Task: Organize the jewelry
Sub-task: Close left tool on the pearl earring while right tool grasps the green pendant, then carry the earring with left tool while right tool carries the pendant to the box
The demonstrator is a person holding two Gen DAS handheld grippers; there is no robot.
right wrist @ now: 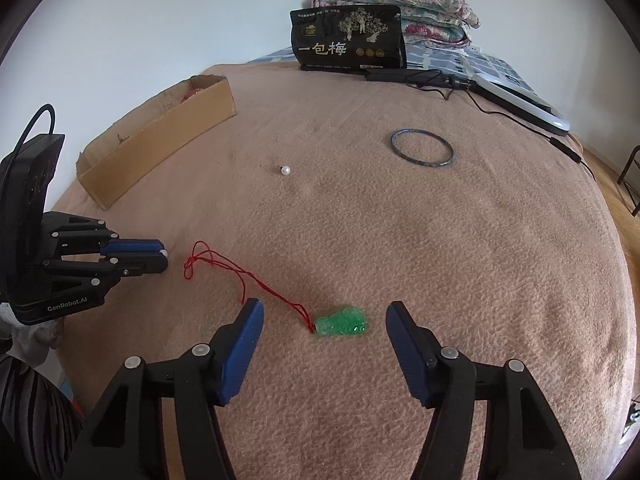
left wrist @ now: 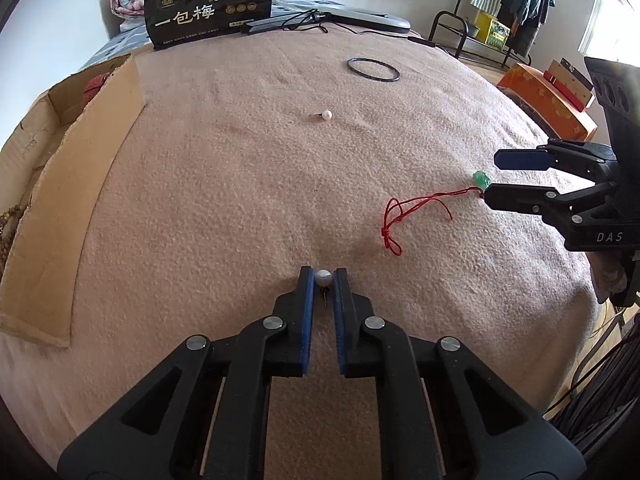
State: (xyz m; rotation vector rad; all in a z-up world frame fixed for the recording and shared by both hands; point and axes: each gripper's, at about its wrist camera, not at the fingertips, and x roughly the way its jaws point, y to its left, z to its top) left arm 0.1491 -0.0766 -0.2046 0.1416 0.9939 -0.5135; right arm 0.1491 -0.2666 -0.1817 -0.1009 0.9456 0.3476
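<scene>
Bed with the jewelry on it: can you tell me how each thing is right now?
Left gripper: fingers shut on a white pearl earring.
Right gripper: fingers open around the green carved pendant, not touching.
Red cord: tied to the pendant, loose on the blanket.
Second white pearl earring: lying free.
Dark round bangle: lying flat.
Brown cardboard box: open on top.

The left gripper [left wrist: 323, 278] squeezes a pearl earring [left wrist: 323, 278] on the pink blanket [left wrist: 240, 200]; a red string [left wrist: 408, 214] with a green stone [left wrist: 481, 178] lies nearby
</scene>
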